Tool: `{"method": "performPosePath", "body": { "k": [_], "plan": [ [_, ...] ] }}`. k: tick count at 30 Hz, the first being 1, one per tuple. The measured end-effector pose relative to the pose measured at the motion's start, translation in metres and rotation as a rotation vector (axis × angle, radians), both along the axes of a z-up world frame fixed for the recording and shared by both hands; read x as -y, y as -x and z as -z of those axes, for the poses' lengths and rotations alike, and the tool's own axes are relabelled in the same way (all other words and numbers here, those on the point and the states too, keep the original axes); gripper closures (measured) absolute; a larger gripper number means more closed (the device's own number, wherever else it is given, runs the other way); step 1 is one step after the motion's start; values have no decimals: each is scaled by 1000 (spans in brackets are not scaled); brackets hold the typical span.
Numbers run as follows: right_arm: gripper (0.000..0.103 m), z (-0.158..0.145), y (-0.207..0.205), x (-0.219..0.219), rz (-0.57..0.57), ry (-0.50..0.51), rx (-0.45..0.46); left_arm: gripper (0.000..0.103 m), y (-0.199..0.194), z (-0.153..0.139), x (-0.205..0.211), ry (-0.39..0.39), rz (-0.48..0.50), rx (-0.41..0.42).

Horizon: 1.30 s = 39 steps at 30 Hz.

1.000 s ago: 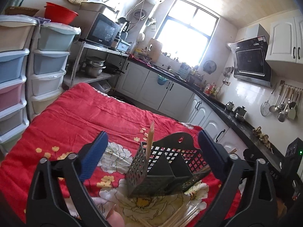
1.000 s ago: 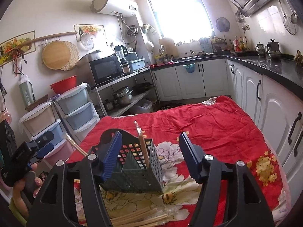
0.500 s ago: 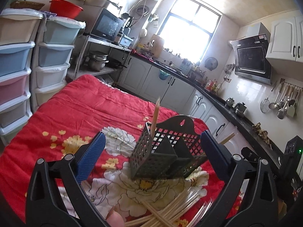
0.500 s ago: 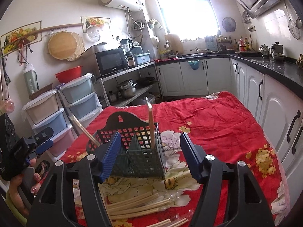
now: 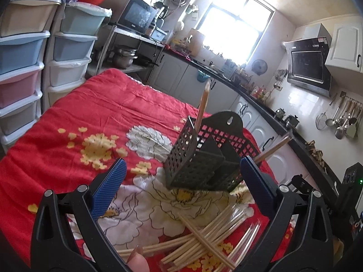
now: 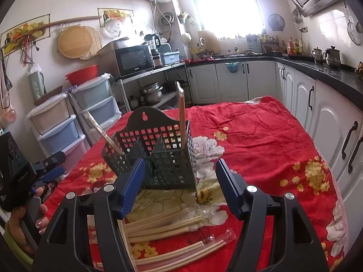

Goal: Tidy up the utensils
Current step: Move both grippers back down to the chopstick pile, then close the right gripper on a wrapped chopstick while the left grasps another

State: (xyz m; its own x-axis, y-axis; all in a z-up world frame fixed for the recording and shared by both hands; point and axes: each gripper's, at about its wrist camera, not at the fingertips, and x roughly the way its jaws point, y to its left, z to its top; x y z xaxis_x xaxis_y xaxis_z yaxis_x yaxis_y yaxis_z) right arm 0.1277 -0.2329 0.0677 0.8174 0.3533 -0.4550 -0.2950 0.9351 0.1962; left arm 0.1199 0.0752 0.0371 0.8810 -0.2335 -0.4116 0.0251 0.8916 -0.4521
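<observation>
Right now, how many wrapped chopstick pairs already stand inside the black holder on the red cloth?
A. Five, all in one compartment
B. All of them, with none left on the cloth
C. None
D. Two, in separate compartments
D: in the right wrist view one wrapped pair stands upright in one compartment of the black holder, another leans in a different one, and more lie on the red cloth.

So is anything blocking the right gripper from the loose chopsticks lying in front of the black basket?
Nothing visible. The right gripper hangs open above the chopsticks, which lie bare on the red cloth; the basket stands farther back, behind the pile.
</observation>
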Motion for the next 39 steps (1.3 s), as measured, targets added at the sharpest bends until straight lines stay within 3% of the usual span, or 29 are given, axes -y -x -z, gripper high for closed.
{"method": "performPosePath", "body": {
  "k": [17, 30, 37, 39],
  "plan": [
    [41, 43, 13, 0, -20, 49, -135, 11, -8, 26, 22, -17, 56, -112],
    [41, 75, 12, 22, 62, 54, -269, 11, -19, 56, 38, 20, 129, -230],
    [59, 101, 0, 33, 94, 17, -408, 11, -29, 68, 51, 12, 182, -283],
    [62, 108, -2, 37, 101, -9, -440, 17, -33, 73, 53, 13, 192, -301]
  ]
}}
